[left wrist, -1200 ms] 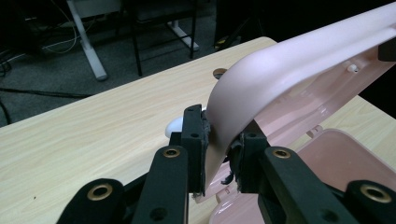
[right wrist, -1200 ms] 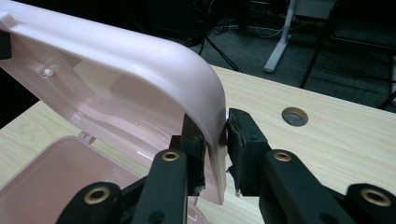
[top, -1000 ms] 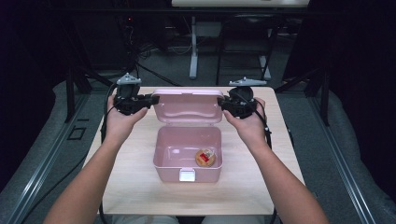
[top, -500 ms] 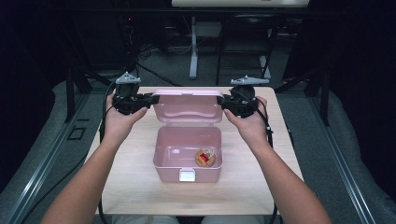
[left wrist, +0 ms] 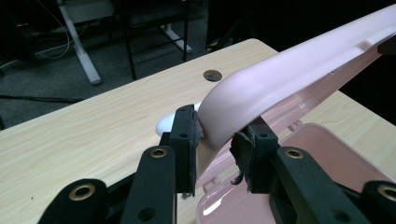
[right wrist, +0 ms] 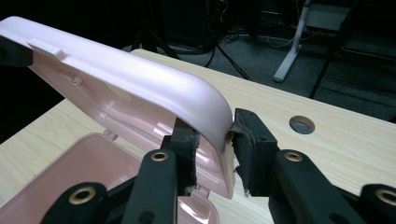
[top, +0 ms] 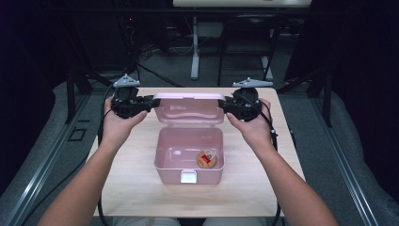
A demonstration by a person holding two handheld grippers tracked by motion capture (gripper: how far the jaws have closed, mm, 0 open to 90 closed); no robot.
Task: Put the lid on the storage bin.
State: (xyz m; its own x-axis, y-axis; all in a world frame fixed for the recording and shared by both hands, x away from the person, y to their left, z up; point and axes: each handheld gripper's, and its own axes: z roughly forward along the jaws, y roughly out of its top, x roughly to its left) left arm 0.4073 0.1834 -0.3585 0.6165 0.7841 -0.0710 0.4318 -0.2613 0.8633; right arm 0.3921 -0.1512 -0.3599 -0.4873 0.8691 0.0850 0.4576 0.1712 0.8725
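High view is showing the pale wooden desk (top: 141,188) carrying a pink plastic box (top: 188,160), its hinged lid (top: 189,109) standing raised behind the tub and tilting back. Each end of that lid is sitting between a claw: the left claw (top: 149,102) at its left corner, the right claw (top: 227,105) at its right corner, with both hands resting just behind. Compared with a second ago, the box and lid are lying where they were and the hands are barely shifting, but both sets of jaws have just been opening. Left gripper view is showing the left claw (left wrist: 217,140) with the lid's rounded corner (left wrist: 243,98) between its pads, one pad touching and the other standing off with a sliver of gap. Right gripper view is showing the right claw (right wrist: 215,140) likewise spread around the other corner (right wrist: 205,112), no longer squeezing. I am judging this as the release: the lid is seemingly staying up by itself, so the opening is nearly finished. Inside the tub, near its front right, a small round brown item with a red patch (top: 206,159) is lying.
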